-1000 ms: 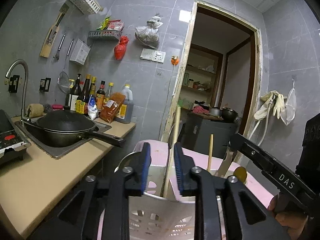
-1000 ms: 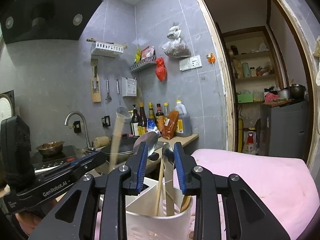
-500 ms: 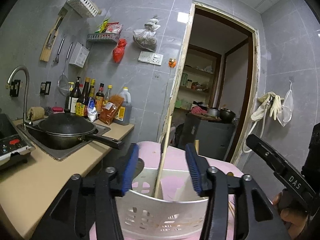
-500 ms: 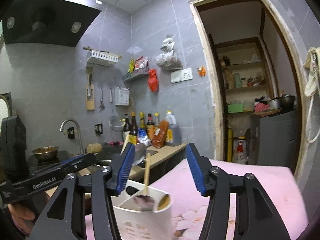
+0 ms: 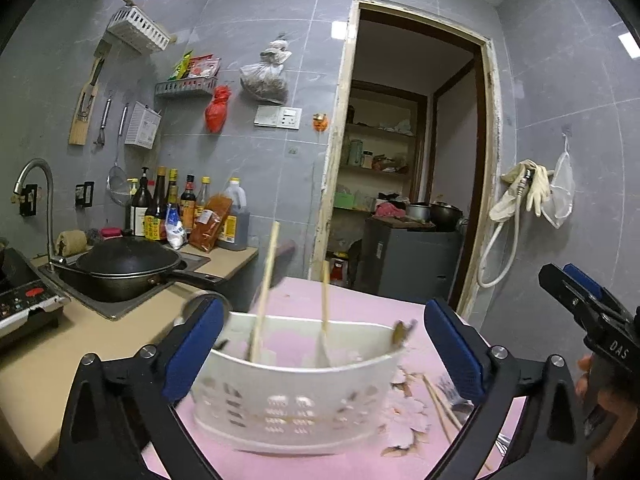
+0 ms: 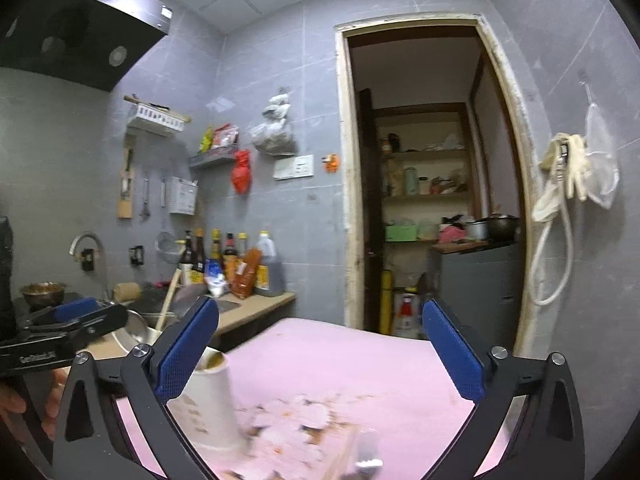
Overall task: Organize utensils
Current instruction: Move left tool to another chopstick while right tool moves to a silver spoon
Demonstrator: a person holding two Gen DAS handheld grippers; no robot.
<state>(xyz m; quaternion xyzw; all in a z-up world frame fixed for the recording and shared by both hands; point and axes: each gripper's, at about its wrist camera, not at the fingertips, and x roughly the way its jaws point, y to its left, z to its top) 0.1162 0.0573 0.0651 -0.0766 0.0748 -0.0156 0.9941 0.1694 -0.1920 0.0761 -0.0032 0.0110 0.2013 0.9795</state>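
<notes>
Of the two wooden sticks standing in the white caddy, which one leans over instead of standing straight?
The taller stick, at the left end of the white caddy: its top tips right. The shorter stick near the middle stands almost upright.

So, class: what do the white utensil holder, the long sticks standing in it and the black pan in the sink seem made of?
Utensil holder: likely plastic; matte white, moulded cut-outs.
Sticks: probably wood or bamboo; pale tan, dull.
Pan: apparently dark metal; black, faint sheen.
</notes>
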